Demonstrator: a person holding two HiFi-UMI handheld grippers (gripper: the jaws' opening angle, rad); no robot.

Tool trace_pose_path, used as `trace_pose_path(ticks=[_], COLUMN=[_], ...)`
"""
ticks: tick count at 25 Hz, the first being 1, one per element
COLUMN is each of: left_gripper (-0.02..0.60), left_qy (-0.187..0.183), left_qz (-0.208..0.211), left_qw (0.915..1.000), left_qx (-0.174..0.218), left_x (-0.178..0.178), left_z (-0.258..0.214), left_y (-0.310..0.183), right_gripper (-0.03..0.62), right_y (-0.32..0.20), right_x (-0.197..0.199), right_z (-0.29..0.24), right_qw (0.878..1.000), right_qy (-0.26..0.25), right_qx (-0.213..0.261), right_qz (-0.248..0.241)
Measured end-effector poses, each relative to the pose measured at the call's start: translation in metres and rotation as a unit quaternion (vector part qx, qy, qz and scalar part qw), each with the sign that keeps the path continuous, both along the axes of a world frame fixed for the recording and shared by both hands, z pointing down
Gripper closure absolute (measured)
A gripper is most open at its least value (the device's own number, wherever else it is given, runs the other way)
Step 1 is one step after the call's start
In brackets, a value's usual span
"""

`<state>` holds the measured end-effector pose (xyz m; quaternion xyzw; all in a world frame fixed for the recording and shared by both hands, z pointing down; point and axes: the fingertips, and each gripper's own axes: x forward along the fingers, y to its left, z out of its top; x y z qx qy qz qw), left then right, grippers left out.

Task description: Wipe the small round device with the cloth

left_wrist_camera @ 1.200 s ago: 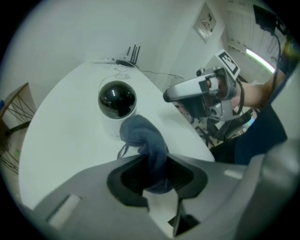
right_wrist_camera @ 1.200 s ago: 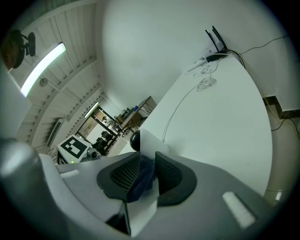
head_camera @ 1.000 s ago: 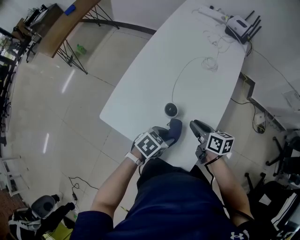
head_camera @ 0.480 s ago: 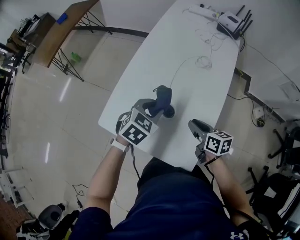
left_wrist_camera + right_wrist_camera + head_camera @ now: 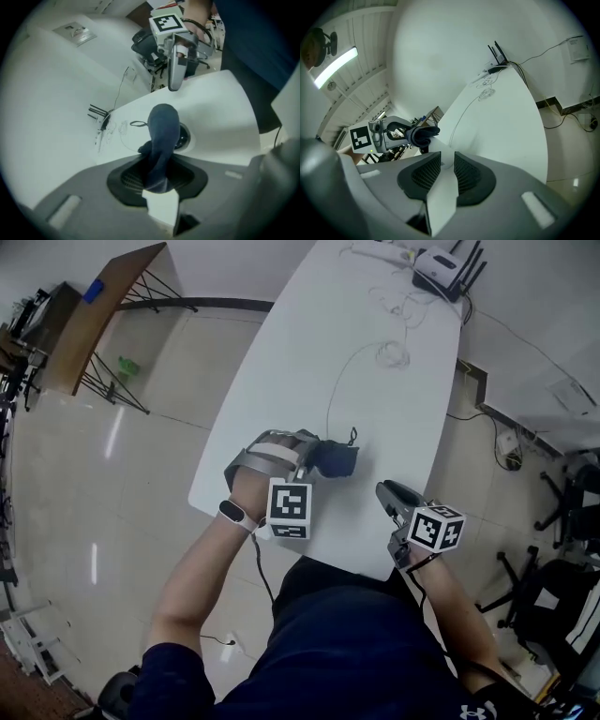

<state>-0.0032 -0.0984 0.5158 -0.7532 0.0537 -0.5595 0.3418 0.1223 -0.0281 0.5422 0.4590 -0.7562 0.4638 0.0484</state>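
Note:
My left gripper (image 5: 314, 457) is shut on a dark blue cloth (image 5: 335, 460) and holds it near the white table's (image 5: 375, 381) front left edge. In the head view the cloth covers the small round device. The left gripper view shows the cloth (image 5: 161, 133) hanging from the jaws over the dark round device (image 5: 184, 137), which peeks out on its right side. The right gripper (image 5: 386, 491) rests at the table's front edge, to the right of the cloth. Its pads stand slightly apart, so it is open, with nothing between them. The right gripper view shows the left gripper (image 5: 401, 129) and the cloth (image 5: 423, 135).
A thin cable (image 5: 330, 399) runs from the device toward the table's far end, where a router (image 5: 439, 263) and a power strip (image 5: 380, 253) lie. A wooden desk (image 5: 94, 315) stands on the floor at the left, office chairs (image 5: 572, 512) at the right.
The left gripper carried the cloth from the table's front edge leftward and onto the device, rolling as it went; the device is now covered. The right gripper stayed put.

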Motion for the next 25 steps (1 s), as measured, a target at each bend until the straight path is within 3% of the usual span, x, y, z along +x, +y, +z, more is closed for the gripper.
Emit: trace_pose_path(ticks=[2,5,12,16,20,25], left_gripper=[0.472,0.472,0.472,0.472,0.474,0.474], left_qy=[0.002,0.003,0.010,-0.008,-0.017,0.004], left_qz=[0.012,0.022,0.008,-0.010,-0.038,-0.094], left_qw=[0.9999,0.9996,0.9912,0.9795,0.9611,0.9456], left_qx=[0.007,-0.015,-0.131,-0.201,-0.273,-0.311], left_x=[0.004,0.008,0.014,0.009,0.003,-0.002], left_z=[0.002,0.011,0.045,0.070,0.093,0.101], left_y=[-0.007,-0.015,-0.032,-0.036,-0.029,-0.027], right_gripper=[0.499,0.499,0.499,0.499,0.499,0.499], right_y=[0.001,0.002,0.001,0.002,0.004,0.005], right_x=[-0.003,-0.006,-0.002,0.002,0.004,0.007], right_z=[0.002,0.005,0.008,0.012,0.016,0.018], right_qw=[1.000,1.000,0.999,0.997,0.997,0.997], right_qy=[-0.001,-0.002,0.000,-0.009,-0.015,-0.012], right_qx=[-0.003,-0.008,-0.010,-0.016,-0.023,-0.029], right_qz=[0.007,0.019,0.051,0.069,0.075,0.064])
